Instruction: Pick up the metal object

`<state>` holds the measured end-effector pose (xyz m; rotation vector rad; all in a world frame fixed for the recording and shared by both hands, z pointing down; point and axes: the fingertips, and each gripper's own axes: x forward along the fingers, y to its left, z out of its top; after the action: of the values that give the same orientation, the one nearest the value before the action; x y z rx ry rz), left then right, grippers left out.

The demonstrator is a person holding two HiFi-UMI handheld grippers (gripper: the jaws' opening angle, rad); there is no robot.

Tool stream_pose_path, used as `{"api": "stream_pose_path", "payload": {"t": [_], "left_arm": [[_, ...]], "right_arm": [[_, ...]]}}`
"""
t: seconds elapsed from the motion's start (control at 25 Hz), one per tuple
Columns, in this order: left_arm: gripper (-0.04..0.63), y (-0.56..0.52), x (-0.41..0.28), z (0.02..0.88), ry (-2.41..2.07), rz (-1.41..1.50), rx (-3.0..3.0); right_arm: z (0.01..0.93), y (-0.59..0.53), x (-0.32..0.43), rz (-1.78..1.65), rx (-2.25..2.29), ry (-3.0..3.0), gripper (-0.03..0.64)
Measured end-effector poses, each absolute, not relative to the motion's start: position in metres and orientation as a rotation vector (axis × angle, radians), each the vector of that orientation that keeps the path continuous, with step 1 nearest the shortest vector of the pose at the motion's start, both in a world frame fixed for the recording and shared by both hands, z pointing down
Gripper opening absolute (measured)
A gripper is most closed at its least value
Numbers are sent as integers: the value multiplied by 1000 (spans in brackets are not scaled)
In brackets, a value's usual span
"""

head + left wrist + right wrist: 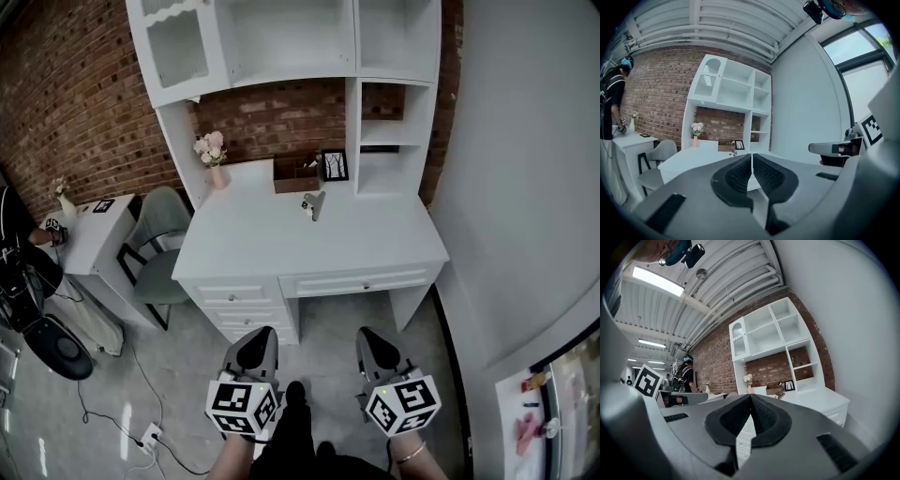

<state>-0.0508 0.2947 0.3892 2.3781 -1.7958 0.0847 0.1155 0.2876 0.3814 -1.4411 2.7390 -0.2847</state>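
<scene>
**Status: both grippers closed and empty, metal object on the desk**

**Target position.** The small silver metal object (314, 203) lies on the tabletop (253, 234) of the white desk (361, 281). It sits toward the rear edge, near the middle of the tabletop's width. It is just in front of the brown box (293, 176) and near the black picture frame (335, 165).

**Target orientation.** In the head view the long axis runs roughly from the rear edge toward the front edge, slightly slanted. The broader end faces the rear edge and the narrower end points to the front edge.

**Tool state.** The left gripper (752, 161) has its ribbed pads pressed together with nothing between them. The right gripper (750, 401) is likewise closed on nothing. Both hang over the floor in front of the desk, well apart from the object.

**Limits of visibility.**
- The object is too small in every view to make out its exact form.
- In the left gripper view it appears only as a speck in front of the brown box.
- The person's hands below the marker cubes are cut off by the bottom edge of the head view.
- A second person (17, 239) beside the white side table (89, 234) is cut off by the left edge.

**Other items.** A pink vase of flowers (215, 153) stands at the rear left corner of the tabletop. A grey chair (161, 246) stands left of the desk.
</scene>
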Motion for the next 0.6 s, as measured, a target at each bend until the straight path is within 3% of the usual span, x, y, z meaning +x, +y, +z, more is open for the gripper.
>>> {"api": "stream_pose_path", "payload": {"t": [0.6], "left_arm": [[18,134,-102,411,-1739,83,2377]], "right_arm": [[388,132,61,-302,-1461,2735,5]]}}
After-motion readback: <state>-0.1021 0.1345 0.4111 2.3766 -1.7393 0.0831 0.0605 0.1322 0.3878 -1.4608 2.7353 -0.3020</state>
